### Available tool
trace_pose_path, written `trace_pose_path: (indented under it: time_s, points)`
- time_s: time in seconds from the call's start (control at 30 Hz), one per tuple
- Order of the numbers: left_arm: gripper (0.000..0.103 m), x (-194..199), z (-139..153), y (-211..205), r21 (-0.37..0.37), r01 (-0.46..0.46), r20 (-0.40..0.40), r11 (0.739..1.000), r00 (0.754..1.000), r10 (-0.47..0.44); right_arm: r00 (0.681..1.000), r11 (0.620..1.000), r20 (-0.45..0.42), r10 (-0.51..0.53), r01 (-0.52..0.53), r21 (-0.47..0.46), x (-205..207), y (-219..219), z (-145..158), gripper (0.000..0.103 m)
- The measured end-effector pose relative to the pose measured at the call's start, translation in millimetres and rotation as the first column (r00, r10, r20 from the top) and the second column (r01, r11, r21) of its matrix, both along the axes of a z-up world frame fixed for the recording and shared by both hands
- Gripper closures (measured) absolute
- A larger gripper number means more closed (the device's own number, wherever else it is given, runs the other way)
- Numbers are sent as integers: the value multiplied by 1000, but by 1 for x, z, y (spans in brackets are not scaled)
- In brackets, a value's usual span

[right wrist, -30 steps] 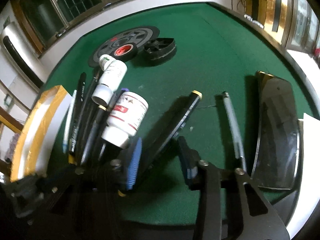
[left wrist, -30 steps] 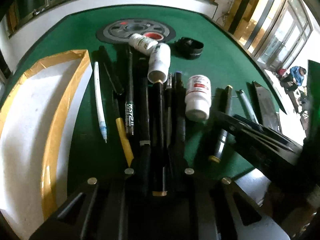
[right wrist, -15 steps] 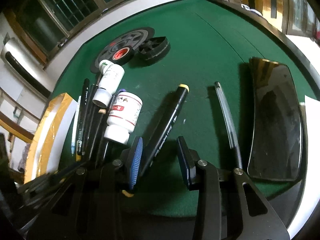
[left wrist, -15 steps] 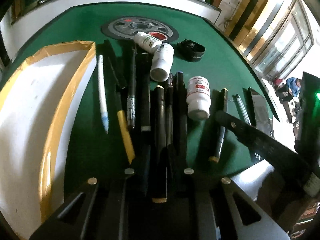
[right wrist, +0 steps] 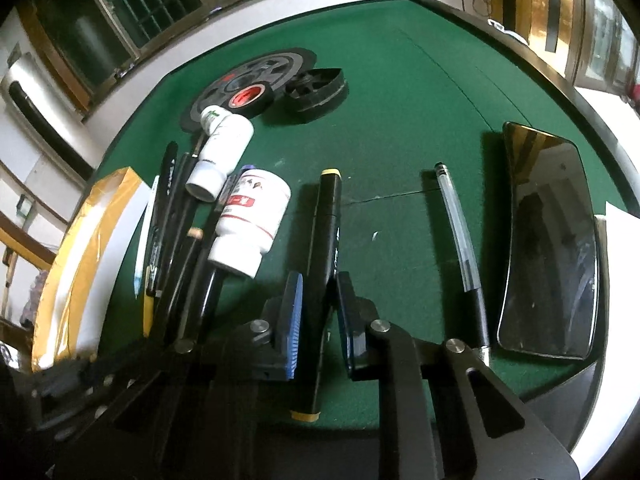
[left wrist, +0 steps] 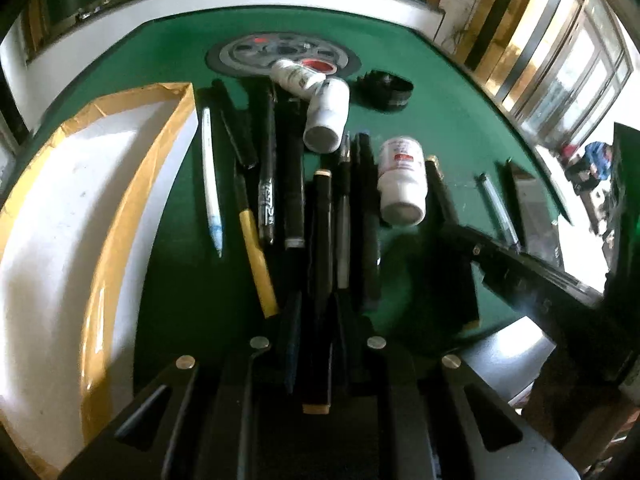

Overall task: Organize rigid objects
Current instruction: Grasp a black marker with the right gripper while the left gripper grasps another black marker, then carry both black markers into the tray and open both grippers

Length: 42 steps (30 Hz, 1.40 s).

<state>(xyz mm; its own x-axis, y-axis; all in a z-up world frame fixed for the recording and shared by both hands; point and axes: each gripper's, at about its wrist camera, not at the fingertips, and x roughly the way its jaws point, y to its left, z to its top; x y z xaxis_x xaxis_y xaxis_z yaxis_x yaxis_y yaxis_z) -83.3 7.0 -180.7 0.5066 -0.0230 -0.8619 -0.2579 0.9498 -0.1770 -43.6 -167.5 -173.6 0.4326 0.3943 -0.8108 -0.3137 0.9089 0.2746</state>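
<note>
On your far left sits the white box with yellow-taped edges (left wrist: pixel 120 184), and just beside it on the green felt (right wrist: pixel 400 92) lies a white pen (left wrist: pixel 211 184), then a row of dark pens; one of them reads "TEST 2" (left wrist: pixel 267 204) along its barrel, though the small print after it is too blurred to make out. Your left gripper (left wrist: pixel 314 320) has its fingers closed around a black marker with tan end caps (left wrist: pixel 322 248), which runs straight back between them. To the right, two white bottles (left wrist: pixel 326 114) lie crossed near the black tape roll with a red core (right wrist: pixel 250 98), and a third white bottle with a red label (right wrist: pixel 252 216) rests against the pens; its writing cannot be read. Further right, your right gripper (right wrist: pixel 316 312) straddles a black marker with yellow end caps (right wrist: pixel 326 240), the blue pads close on either side, but you cannot tell whether they touch it. Compared with a second ago, that marker has swung from a slant to lie nearly straight along the fingers, and the gap between the pads has narrowed. Beyond it lie a clear ballpoint pen (right wrist: pixel 458 228) and a dark glossy phone (right wrist: pixel 548 240).
</note>
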Motion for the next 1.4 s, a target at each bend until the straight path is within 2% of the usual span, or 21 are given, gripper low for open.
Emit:
trace_pose_path:
  time_s: [0.07,0.23,0.37,0.43,0.53,0.63,0.7,0.93,1.2,1.27,1.33,1.4]
  points:
    - [90,-6,2,2,-13,-5,21,1000,1000,6,1000,1000,0,-5,5,27,-3,-5,2,87]
    - [90,-31,21,11,-94,-32,109,995,993,43,997,995,73,-13,6,95,-21,-16,28,87]
    - [90,-56,42,18,-123,-56,180,991,981,78,995,987,96,28,-42,152,-41,-13,45,87]
    - [90,-62,45,17,-100,-62,183,993,980,80,992,985,115,55,-73,158,-52,-6,53,87]
    - [90,-77,43,20,-141,-69,192,988,977,96,990,984,123,75,-93,150,-63,1,56,87]
    - [90,-88,46,28,-142,-98,207,985,970,127,987,980,125,100,-119,156,-72,8,60,87]
    - [90,-98,51,39,-165,-120,224,979,962,156,985,976,119,124,-143,167,-78,13,61,87]
    - [90,-136,73,82,-155,-232,297,960,916,270,957,944,129,258,-278,177,-107,57,73,87]
    - [90,-152,55,142,-160,-374,268,914,874,405,906,903,143,397,-414,117,-129,132,76,87]
    - [90,-154,49,147,-162,-387,254,908,872,418,890,878,116,440,-454,154,-132,145,78,87]
    - [90,-150,42,153,-138,-408,236,903,872,430,879,871,139,456,-472,133,-138,161,80,87]
    - [90,-150,38,156,-130,-411,223,902,874,431,875,865,126,468,-483,135,-136,175,74,87]
